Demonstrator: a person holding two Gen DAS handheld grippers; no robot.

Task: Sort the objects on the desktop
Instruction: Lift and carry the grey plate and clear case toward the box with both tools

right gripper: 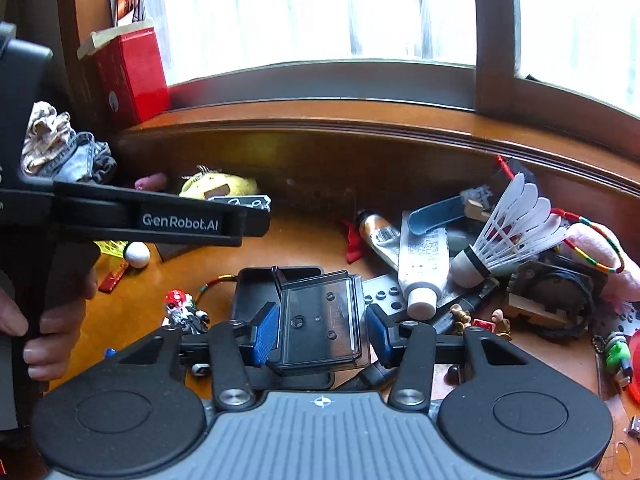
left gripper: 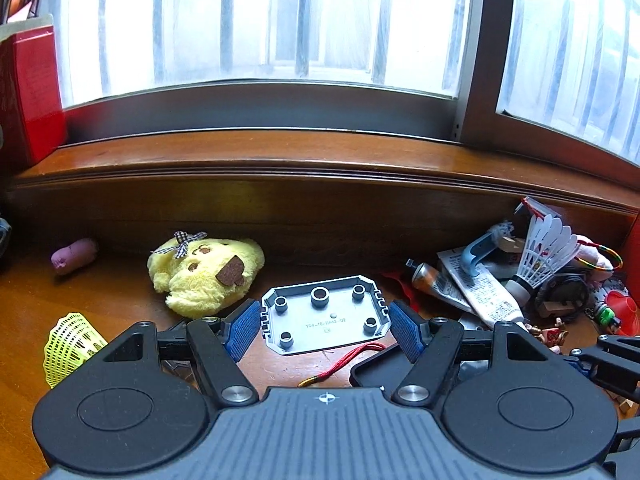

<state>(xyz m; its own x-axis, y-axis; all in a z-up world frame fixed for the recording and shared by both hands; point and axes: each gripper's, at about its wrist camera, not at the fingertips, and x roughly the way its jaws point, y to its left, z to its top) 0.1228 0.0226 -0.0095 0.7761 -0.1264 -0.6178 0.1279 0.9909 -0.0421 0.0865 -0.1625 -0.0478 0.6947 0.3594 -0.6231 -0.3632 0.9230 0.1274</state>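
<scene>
Left gripper point(left gripper: 325, 326) clamps our grey plate point(left gripper: 325, 314) at centre frame. Right gripper point(right gripper: 322, 332), lower centre, brackets the clear case point(right gripper: 320, 322); only one pad touches, so we risk nudging it askew.

bench point(left gripper: 120, 292): glossy reddish-brown wood. plush toy point(left gripper: 208, 276): pale yellow, brown patch, black-and-white checked bow. grey plastic plate point(left gripper: 326, 316): flat grey, darker grey bosses. mesh shuttlecock point(left gripper: 72, 346): neon yellow. feather shuttlecock point(right gripper: 504, 232): white skirt, black band, white cork. box point(right gripper: 132, 76) on the sill: red, tan top. clear case point(right gripper: 320, 320): smoky transparent, over a black tray point(right gripper: 256, 292). tube point(right gripper: 422, 264): white with black print, white cap. braided cord point(right gripper: 592, 240): red, green, yellow. gripper fingers point(right gripper: 266, 334): blue ribbed pads on black arms.
</scene>
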